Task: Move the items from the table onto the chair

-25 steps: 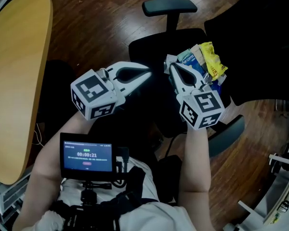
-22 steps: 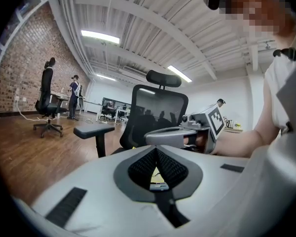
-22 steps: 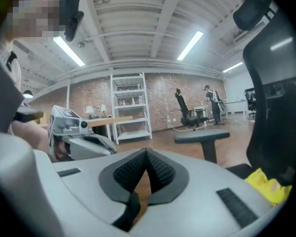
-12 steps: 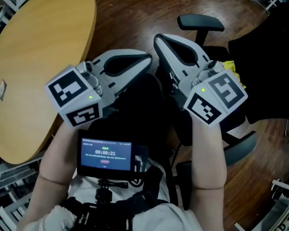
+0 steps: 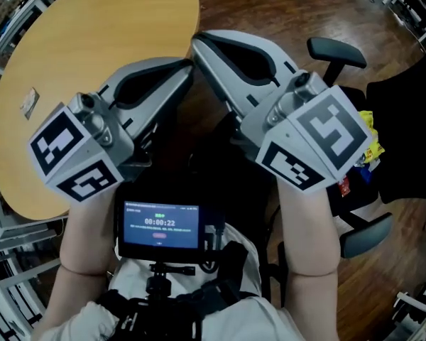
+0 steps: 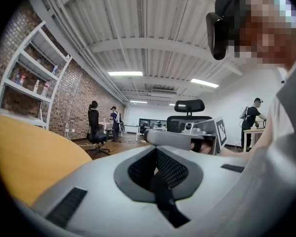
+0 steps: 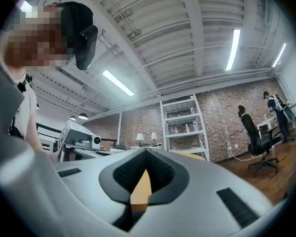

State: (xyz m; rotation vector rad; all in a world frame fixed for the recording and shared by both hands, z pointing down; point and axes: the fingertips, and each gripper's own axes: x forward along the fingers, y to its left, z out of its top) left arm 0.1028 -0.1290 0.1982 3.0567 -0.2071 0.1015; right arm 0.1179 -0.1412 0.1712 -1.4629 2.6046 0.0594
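Both forearms are raised, left tool (image 5: 187, 67) and right tool (image 5: 197, 42) closed, empty, tips nearly meeting.

The small screen (image 5: 160, 222) at 6 o'clock in the head view showed a timer reading 00:00:22. The smaller lines above and below that figure were too small to read. Print on the yellow packet (image 5: 370, 133) at 3 o'clock could not be made out.

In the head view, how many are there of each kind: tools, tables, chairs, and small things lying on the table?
Tools: 2, the left tool and the right tool
Tables: 1, the round table
Chairs: 1, the office chair
Small things on the table: 1, a small flat item
Total: 5
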